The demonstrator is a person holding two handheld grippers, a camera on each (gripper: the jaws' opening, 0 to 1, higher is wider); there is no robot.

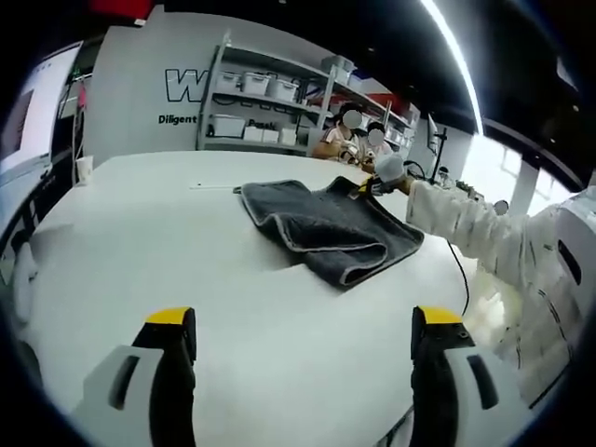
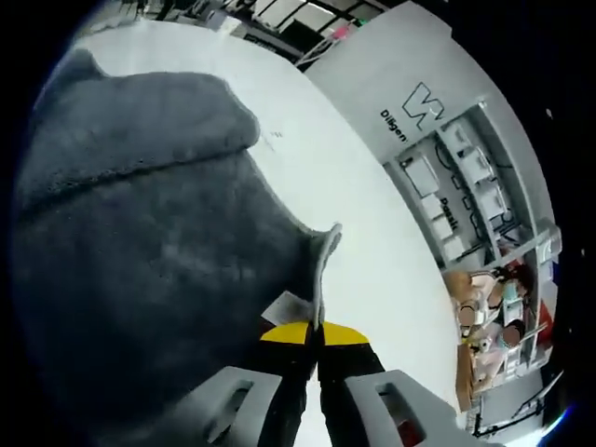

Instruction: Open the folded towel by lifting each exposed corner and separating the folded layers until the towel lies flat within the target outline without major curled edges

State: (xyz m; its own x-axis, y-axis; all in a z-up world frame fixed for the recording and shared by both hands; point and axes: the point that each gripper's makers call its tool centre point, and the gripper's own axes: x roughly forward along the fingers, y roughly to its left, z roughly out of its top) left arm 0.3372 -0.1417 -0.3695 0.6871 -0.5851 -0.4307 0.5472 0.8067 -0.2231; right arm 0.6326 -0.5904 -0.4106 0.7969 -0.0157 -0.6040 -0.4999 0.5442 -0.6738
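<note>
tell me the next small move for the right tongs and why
Probably lift the pinched corner and draw it away from the fold. The right tongs look shut on the edge of the dark grey towel, which is folded over itself on the white table. The left tongs hover open, short of the cloth.
</note>
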